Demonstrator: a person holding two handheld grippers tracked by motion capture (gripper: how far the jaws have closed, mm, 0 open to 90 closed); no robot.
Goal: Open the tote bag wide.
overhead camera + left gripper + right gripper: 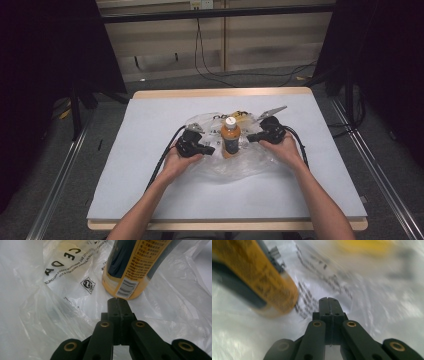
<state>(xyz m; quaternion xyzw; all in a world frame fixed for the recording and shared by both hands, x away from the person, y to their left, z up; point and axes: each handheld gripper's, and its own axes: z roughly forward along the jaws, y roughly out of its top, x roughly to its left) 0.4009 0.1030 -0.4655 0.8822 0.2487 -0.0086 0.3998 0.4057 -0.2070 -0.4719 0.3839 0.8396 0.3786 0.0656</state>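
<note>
The orange plastic bottle [230, 137] stands on the crinkled clear plastic bag [210, 167]. Both grippers' fingers [117, 305] are closed, empty. Fingers should be opened before the bag is pinched.

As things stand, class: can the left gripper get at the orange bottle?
Probably yes. The left gripper, fingers shut, sits just short of the bottle's base, nothing between them. Only the clear plastic bag lies underneath; the fingers must open first.

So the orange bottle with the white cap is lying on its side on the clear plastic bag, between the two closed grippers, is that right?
Not quite: the orange bottle stands upright, white cap on top, as the high view shows. The rest holds: it is on the clear plastic bag, between the left gripper and right gripper, both with jaws closed.
</note>
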